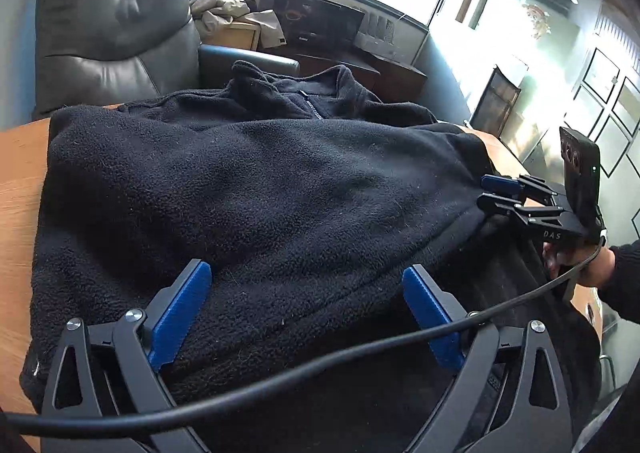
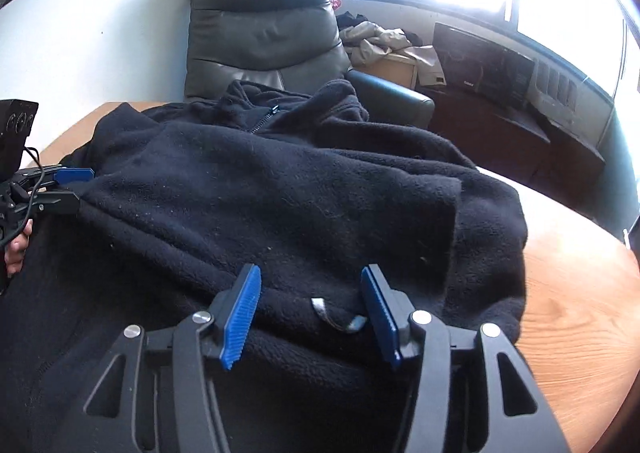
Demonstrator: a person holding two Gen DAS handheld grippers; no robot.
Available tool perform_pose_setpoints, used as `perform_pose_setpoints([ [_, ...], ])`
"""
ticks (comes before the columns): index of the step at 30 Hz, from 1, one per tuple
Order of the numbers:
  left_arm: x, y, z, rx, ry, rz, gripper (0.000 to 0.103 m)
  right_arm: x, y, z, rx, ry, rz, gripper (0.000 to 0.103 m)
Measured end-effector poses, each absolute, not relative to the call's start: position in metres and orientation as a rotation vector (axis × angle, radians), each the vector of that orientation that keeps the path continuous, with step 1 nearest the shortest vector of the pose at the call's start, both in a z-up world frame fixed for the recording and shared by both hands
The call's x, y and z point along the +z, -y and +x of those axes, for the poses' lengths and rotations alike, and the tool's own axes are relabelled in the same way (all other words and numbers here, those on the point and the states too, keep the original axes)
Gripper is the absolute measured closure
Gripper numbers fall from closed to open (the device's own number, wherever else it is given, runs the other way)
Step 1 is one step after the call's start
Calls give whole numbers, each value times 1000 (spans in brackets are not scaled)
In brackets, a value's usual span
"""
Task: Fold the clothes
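Note:
A black fleece jacket [image 1: 260, 181] lies on a wooden table [image 1: 20, 181], sleeves folded across the body, collar and zipper [image 1: 314, 109] at the far side. My left gripper [image 1: 308, 293] is open, its blue pads over the jacket's near hem. My right gripper [image 1: 494, 193] shows at the jacket's right edge with its fingers a small gap apart. In the right wrist view the jacket [image 2: 280, 193] fills the middle and my right gripper [image 2: 312, 293] is open over the hem near a grey hanging loop [image 2: 320, 309]. The left gripper [image 2: 76, 185] shows at the left edge.
A grey leather armchair [image 2: 260, 37] stands behind the table. Boxes and crumpled cloth [image 2: 380, 41] sit on low dark cabinets [image 2: 520, 121] under bright windows. A black cable [image 1: 360, 349] crosses the left gripper. Bare table [image 2: 580, 293] shows to the right.

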State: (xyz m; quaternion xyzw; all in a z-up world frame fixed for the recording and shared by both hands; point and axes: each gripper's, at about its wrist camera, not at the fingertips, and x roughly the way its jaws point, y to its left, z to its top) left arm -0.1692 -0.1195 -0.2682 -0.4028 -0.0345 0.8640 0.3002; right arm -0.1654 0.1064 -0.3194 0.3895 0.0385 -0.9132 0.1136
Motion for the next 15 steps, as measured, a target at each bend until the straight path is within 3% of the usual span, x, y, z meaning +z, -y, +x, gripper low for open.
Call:
perform_pose_setpoints([
  [5, -257, 113, -149, 2291, -2, -1064, 5, -292, -139, -157, -2706, 28, 1044, 48],
  [7, -253, 104, -143, 2280, -36, -1038, 0, -302, -145, -163, -2694, 16, 1125, 48],
  [11, -278, 99, -146, 2280, -76, -1174, 3, -323, -157, -175, -2664, -8, 1290, 46],
  [15, -242, 93, -121, 2293, -71, -1119, 3, -294, -164, -172, -2763, -12, 1252, 44],
])
